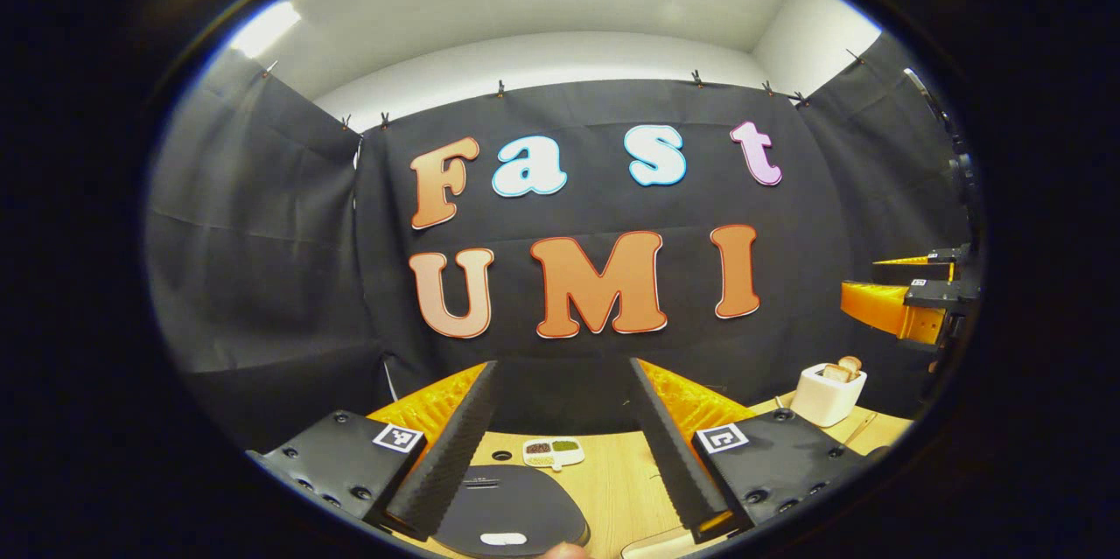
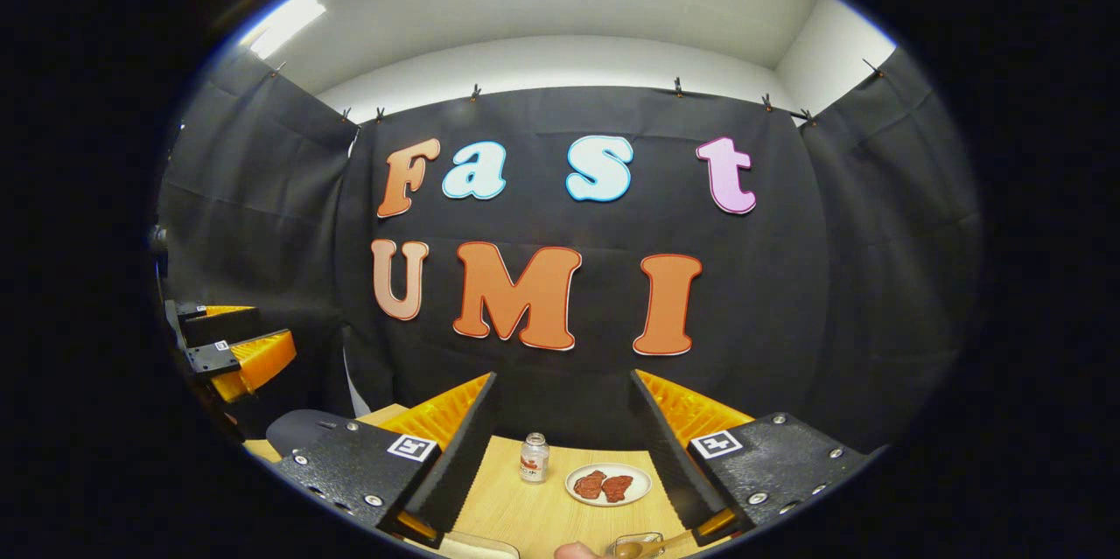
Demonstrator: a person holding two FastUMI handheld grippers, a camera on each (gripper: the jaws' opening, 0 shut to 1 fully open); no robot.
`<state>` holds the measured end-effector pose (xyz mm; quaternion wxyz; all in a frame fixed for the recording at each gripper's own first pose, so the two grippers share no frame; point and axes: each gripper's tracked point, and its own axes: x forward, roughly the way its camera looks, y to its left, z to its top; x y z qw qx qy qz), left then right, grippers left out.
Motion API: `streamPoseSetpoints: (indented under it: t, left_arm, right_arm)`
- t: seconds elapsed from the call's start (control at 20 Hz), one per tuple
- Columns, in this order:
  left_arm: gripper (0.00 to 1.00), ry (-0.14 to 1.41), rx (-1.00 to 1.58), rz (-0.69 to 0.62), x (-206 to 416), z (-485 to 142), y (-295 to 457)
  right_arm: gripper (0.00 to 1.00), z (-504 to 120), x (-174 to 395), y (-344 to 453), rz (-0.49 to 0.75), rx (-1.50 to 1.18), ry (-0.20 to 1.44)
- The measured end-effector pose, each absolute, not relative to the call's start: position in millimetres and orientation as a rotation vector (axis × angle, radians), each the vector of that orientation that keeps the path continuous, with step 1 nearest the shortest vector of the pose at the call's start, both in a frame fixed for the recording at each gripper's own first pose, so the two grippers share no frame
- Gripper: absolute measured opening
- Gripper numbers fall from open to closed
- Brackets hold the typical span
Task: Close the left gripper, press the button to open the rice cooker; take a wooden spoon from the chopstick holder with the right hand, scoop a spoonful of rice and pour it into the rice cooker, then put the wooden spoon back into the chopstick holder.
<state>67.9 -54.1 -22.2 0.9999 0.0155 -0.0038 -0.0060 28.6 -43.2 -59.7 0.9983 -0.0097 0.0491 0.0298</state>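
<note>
1. My left tool (image 1: 564, 445): fingers apart, above the closed rice cooker (image 1: 512, 511).
2. Chopstick holder (image 1: 827, 394): wooden utensils inside, counter (image 1: 612, 485) right.
3. My right tool (image 2: 560, 454): fingers apart; plate (image 2: 608, 485) holds red pieces.

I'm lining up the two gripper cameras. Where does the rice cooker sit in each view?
Left gripper view: the rice cooker is at bottom centre, lid down.
Right gripper view: its dark rounded top peeks in at lower left, partly hidden.
Shared landmark: the wooden table.
</note>
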Motion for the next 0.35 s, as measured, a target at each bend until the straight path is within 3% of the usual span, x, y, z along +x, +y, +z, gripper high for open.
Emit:
streamPoseSetpoints:
  t: [0.05, 0.1, 0.35]
  left_arm:
    - [0.97, -0.011, 0.027, -0.006, 66.5, -19.7, -56.3]
    - [0.97, -0.019, 0.022, -0.006, 64.6, -17.4, -58.1]
    - [0.97, -0.054, 0.027, -0.002, 58.4, -7.3, -65.2]
  right_arm:
    - [0.87, -61.8, 27.0, -43.3, 0.062, -0.013, 0.104]
    - [0.94, -62.4, 25.3, -43.0, 0.065, -0.010, 0.105]
    - [0.91, -58.2, 23.3, -53.3, 0.049, -0.020, 0.088]
